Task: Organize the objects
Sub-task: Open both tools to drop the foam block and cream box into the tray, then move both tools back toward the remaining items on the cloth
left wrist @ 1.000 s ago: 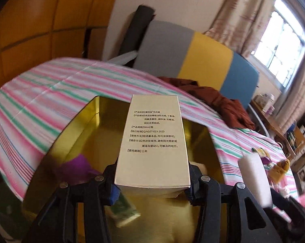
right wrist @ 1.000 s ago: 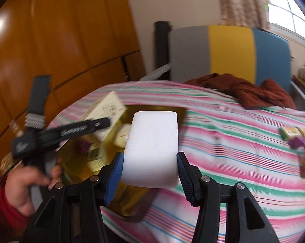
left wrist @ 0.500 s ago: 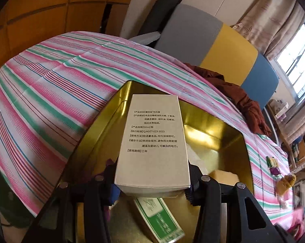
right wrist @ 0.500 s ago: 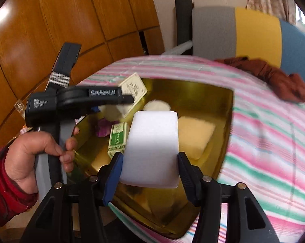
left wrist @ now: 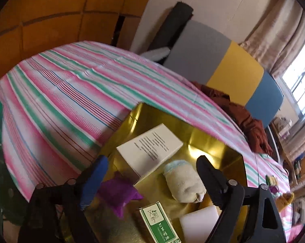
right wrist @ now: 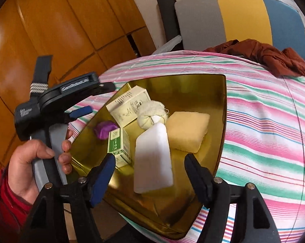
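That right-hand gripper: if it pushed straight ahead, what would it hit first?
Probably the white foam block, lying between its opening jaws inside the gold metal tray; depth is uncertain.

Both jaws are opening: left hand-held gripper [left wrist: 150, 167] gripped by a bare hand [right wrist: 34, 160], right hand-held gripper [right wrist: 149, 167] pointing downward.

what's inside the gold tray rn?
Inside the gold tray: cream printed box, rolled white cloth, yellow sponge, white block, green box, purple item. Anything under them is hidden.
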Demonstrator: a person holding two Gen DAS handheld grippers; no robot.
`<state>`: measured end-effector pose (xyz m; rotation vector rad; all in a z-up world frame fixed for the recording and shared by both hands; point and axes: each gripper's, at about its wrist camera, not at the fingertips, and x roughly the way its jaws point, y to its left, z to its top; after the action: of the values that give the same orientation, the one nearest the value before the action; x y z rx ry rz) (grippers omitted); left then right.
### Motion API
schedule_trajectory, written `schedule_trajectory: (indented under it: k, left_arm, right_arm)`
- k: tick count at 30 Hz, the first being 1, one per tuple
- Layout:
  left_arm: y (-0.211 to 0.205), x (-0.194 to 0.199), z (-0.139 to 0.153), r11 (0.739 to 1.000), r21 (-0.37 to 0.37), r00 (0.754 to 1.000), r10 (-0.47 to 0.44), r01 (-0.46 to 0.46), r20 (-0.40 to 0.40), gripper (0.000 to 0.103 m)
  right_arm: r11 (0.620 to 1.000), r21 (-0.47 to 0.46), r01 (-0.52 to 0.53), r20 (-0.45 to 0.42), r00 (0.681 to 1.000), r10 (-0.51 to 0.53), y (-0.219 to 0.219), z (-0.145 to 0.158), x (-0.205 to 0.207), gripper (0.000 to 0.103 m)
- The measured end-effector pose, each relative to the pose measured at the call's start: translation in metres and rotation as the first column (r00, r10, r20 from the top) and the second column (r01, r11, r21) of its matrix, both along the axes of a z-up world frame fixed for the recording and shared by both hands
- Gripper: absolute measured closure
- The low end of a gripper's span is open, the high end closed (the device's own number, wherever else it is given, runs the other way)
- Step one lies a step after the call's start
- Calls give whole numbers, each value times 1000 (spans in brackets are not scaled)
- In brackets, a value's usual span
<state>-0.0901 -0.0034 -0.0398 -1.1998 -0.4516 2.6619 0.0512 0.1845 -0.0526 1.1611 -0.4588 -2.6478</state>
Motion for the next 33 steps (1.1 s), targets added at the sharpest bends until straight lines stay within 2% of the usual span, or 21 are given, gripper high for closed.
schedule_trajectory:
  k: [4,7,8,10,17,33]
  left_arm:
    - [-5,18,18,997,-36,994,67,-71,-92,0]
    - [-8,27,24,993,-47,987,98,-104,-127,0]
    - [-8,30,26,992,-47,985,110,-117,-134,0]
    - [-9,34,27,992,-39,984,116,-122,-136,0]
    - [-4,43,24,993,-16,987,115,-117,-110,0]
    - [46,68,24,1000,-12,996,3,-5,-93,0]
  right_arm:
    - [1000,2,3,-29,1000,-3,1,5,4,31]
    - [1000,12,-6,-42,999,6,-1,8,5,31]
    - [1000,5,-17,-52,999,17,-1,9,8,35]
    - [1000,17,-26,-66,997,27,-3,12,10,40]
    - [999,39,7,-112,994,-2,4,24,16,40]
    - [991,16,130,-143,982,-126,55,35,39,40]
